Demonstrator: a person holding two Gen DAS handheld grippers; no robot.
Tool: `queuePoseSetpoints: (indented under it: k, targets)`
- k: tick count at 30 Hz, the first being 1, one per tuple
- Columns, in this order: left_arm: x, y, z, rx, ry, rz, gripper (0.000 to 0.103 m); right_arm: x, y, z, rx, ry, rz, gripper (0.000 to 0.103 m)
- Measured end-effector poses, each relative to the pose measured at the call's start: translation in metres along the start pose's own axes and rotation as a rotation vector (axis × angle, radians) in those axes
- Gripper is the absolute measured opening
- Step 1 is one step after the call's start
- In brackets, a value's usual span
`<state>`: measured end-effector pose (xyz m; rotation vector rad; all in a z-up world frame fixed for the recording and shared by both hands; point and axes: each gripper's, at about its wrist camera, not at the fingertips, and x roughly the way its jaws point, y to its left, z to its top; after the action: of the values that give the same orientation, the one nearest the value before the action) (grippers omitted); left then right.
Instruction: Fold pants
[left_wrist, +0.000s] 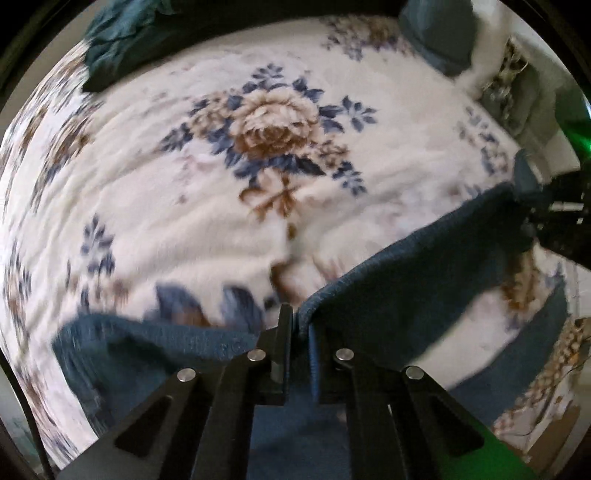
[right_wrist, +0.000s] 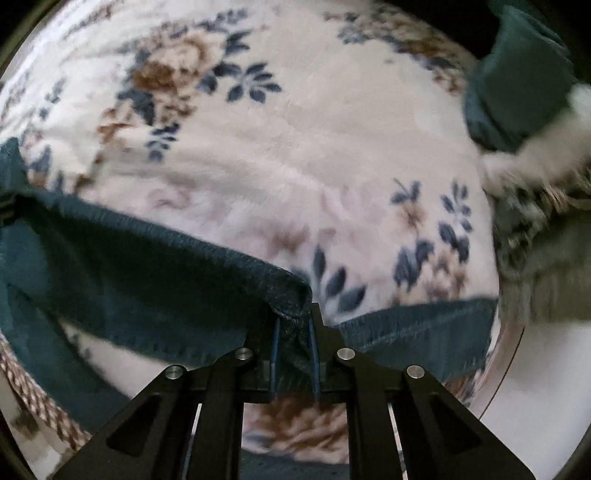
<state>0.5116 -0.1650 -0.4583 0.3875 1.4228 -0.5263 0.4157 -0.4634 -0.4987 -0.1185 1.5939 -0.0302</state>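
Above the flowered blanket (left_wrist: 155, 177), the blue pants (left_wrist: 424, 266) hang soft and limp between two clamps: left gripper (left_wrist: 297, 325) pinches one edge, right gripper (right_wrist: 293, 317) the other; light knit cloth, best held at corners.

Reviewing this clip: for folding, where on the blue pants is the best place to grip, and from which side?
At the two ends of one thick hemmed edge, from above. That is where the left claw and right claw pinch the blue pants now: the band bunches firmly between the pads and the edge spans taut between both claws, while the rest of the cloth hangs over the floral blanket.
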Motion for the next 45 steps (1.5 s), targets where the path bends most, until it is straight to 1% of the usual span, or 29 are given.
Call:
queuePoseSetpoints:
  k: [1,2,3,4,6,9,10,11,12,14,17,20,21,23,24,25,26,27,28,30,31,34,37,38,39,40,42,44,45]
  targets:
    - [-0.006,-0.009,-0.015,-0.03,-0.011,-0.012,0.005,-0.01,0.011,-0.013,0.016,-0.013,0.004,0.014]
    - [-0.008,-0.029,-0.035,-0.059,-0.011,-0.025,0.005,-0.018,0.012,-0.027,0.031,-0.027,0.007,0.014]
    - [-0.016,-0.033,-0.054,-0.088,-0.003,-0.037,0.005,-0.029,0.02,-0.044,0.047,-0.039,0.008,0.013]
    - [-0.01,-0.048,-0.073,-0.117,0.007,-0.047,0.005,-0.034,0.039,-0.057,0.058,-0.043,0.008,0.013]
    - [-0.002,-0.059,-0.108,-0.167,0.052,-0.08,0.005,-0.037,0.059,-0.092,0.078,-0.036,0.006,0.013]
    - [0.01,-0.073,-0.163,-0.248,0.131,-0.116,0.005,-0.019,0.087,-0.139,0.088,0.016,0.012,0.013]
    - [0.018,-0.078,-0.186,-0.282,0.163,-0.126,0.005,-0.009,0.096,-0.156,0.084,0.044,0.015,0.013]
    - [0.029,-0.08,-0.201,-0.302,0.188,-0.135,0.005,0.002,0.103,-0.175,0.091,0.075,0.014,0.013]
    - [0.043,-0.082,-0.213,-0.317,0.211,-0.139,0.005,0.021,0.112,-0.18,0.095,0.088,0.009,0.013]
    - [0.071,-0.081,-0.232,-0.36,0.257,-0.151,0.004,0.039,0.124,-0.199,0.082,0.125,-0.01,0.013]
    - [0.091,-0.082,-0.251,-0.385,0.262,-0.159,0.004,0.061,0.138,-0.215,0.08,0.142,-0.053,0.013]
    - [0.092,-0.087,-0.251,-0.385,0.249,-0.143,0.007,0.064,0.143,-0.221,0.105,0.14,-0.087,0.014]
    - [0.089,-0.089,-0.249,-0.383,0.255,-0.131,0.007,0.063,0.143,-0.221,0.123,0.154,-0.085,0.019]
    - [0.08,-0.093,-0.247,-0.388,0.257,-0.102,0.015,0.06,0.142,-0.219,0.152,0.164,-0.067,0.037]
    - [0.073,-0.095,-0.243,-0.392,0.246,-0.096,0.03,0.054,0.142,-0.22,0.166,0.164,-0.061,0.061]
    - [0.066,-0.098,-0.242,-0.388,0.233,-0.088,0.046,0.047,0.142,-0.222,0.181,0.157,-0.043,0.078]
    - [0.06,-0.101,-0.241,-0.38,0.224,-0.069,0.054,0.041,0.143,-0.224,0.194,0.151,-0.033,0.082]
    - [0.052,-0.104,-0.239,-0.37,0.212,-0.038,0.076,0.033,0.144,-0.227,0.207,0.15,-0.035,0.083]
    - [0.044,-0.106,-0.237,-0.363,0.196,-0.011,0.092,0.029,0.145,-0.228,0.215,0.149,-0.034,0.085]
    - [0.025,-0.112,-0.231,-0.356,0.148,0.037,0.093,0.018,0.143,-0.23,0.245,0.141,-0.021,0.087]
    - [0.014,-0.117,-0.226,-0.348,0.114,0.052,0.093,0.012,0.14,-0.227,0.266,0.135,-0.007,0.087]
    - [-0.002,-0.132,-0.21,-0.331,0.053,0.087,0.095,-0.003,0.129,-0.225,0.341,0.091,0.022,0.087]
    - [-0.003,-0.14,-0.184,-0.312,0.015,0.135,0.095,-0.005,0.094,-0.211,0.468,0.041,0.051,0.087]
    - [0.0,-0.133,-0.171,-0.305,0.011,0.144,0.096,-0.002,0.081,-0.204,0.501,0.032,0.053,0.087]
    - [0.007,-0.14,-0.161,-0.301,0.013,0.179,0.095,0.001,0.067,-0.199,0.531,0.022,0.038,0.087]
    - [0.015,-0.141,-0.148,-0.293,0.017,0.192,0.096,0.006,0.058,-0.193,0.538,0.018,0.023,0.087]
    - [0.025,-0.146,-0.138,-0.278,0.026,0.191,0.096,0.025,0.039,-0.174,0.545,0.027,0.001,0.087]
    - [0.039,-0.154,-0.127,-0.271,0.046,0.2,0.096,0.047,0.025,-0.155,0.545,0.051,0.015,0.087]
    - [0.044,-0.157,-0.124,-0.268,0.056,0.199,0.096,0.057,0.022,-0.146,0.53,0.064,-0.004,0.087]
